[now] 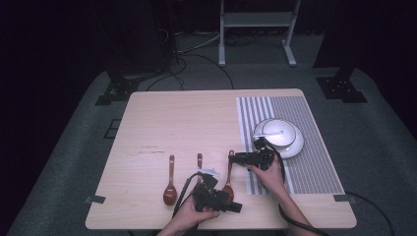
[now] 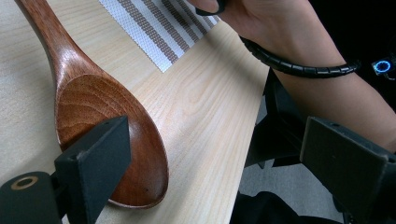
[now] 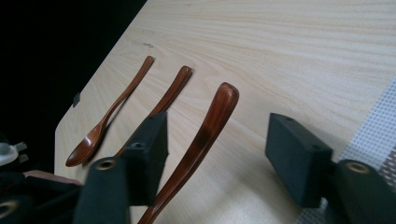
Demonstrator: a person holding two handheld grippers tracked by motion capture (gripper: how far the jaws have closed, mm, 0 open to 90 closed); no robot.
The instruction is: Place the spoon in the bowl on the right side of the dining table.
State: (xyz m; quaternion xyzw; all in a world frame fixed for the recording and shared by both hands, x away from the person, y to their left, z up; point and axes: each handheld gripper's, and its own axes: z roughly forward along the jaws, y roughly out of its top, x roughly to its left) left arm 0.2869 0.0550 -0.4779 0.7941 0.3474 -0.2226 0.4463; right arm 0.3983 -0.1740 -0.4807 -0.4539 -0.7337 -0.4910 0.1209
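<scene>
Both tongs gape empty around the glossy brown wooden spoon (image 3: pixel 205 135); closing unevenly could skid it across the pale desk (image 1: pixel 196 123).

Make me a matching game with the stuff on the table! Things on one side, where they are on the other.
Things:
1. plate
2. right-hand spoon
3. left-hand spoon
4. striped mat

Places:
A. farthest left on the bare wood
B. under the plate
C. between both open grippers' fingers
D. on the striped mat

Pairs: 1-D, 2-C, 3-A, 4-B
</scene>
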